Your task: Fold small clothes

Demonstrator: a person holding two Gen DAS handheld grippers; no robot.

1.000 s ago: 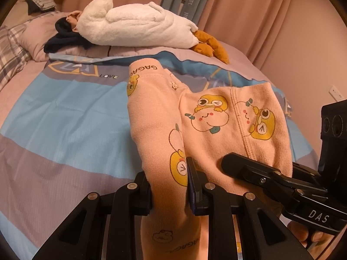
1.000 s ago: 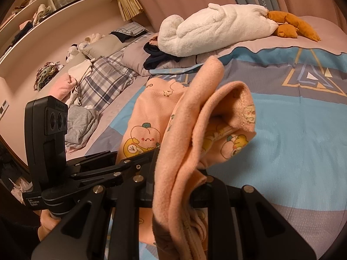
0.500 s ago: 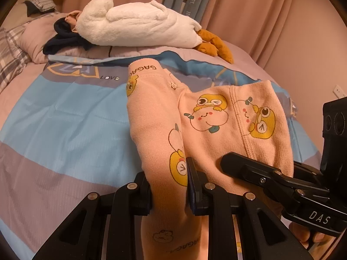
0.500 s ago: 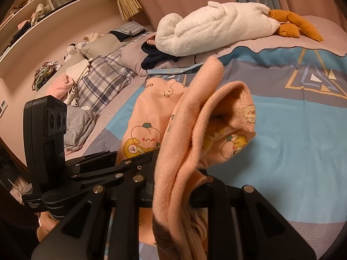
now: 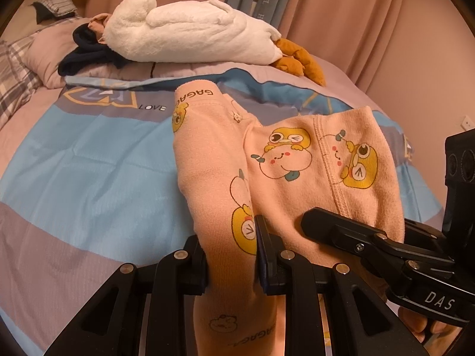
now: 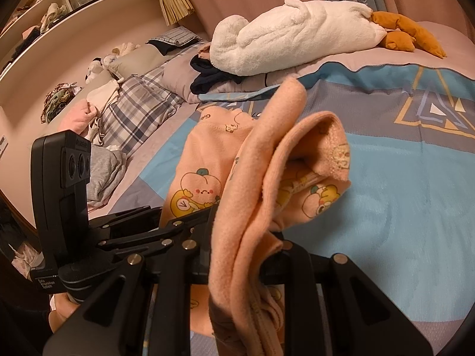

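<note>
A small peach-coloured garment (image 5: pixel 285 172) printed with yellow cartoon figures hangs between my two grippers above the bed. My left gripper (image 5: pixel 231 255) is shut on one folded strip of it, with cloth draping out ahead and below the pads. My right gripper (image 6: pixel 240 255) is shut on a bunched edge of the same garment (image 6: pixel 267 178), which stands up in thick folds before the camera. In the left wrist view the right gripper's fingers (image 5: pixel 350 234) lie against the cloth at the right. The left gripper's body (image 6: pixel 71 207) shows at the left of the right wrist view.
Below lies a bed (image 5: pixel 74 178) with a blue, grey and pink cover. At the far side rest a large white plush (image 5: pixel 190 38) with orange feet, dark clothing (image 5: pixel 89 56) and plaid pillows (image 6: pixel 133 109). Loose clothes (image 6: pixel 101 175) lie by the headboard shelf; pink curtains (image 5: pixel 341 14) hang behind.
Both grippers have drifted slightly across the bed with the garment still held; the plush and pillows have shifted a little in view. The grips are unchanged.
</note>
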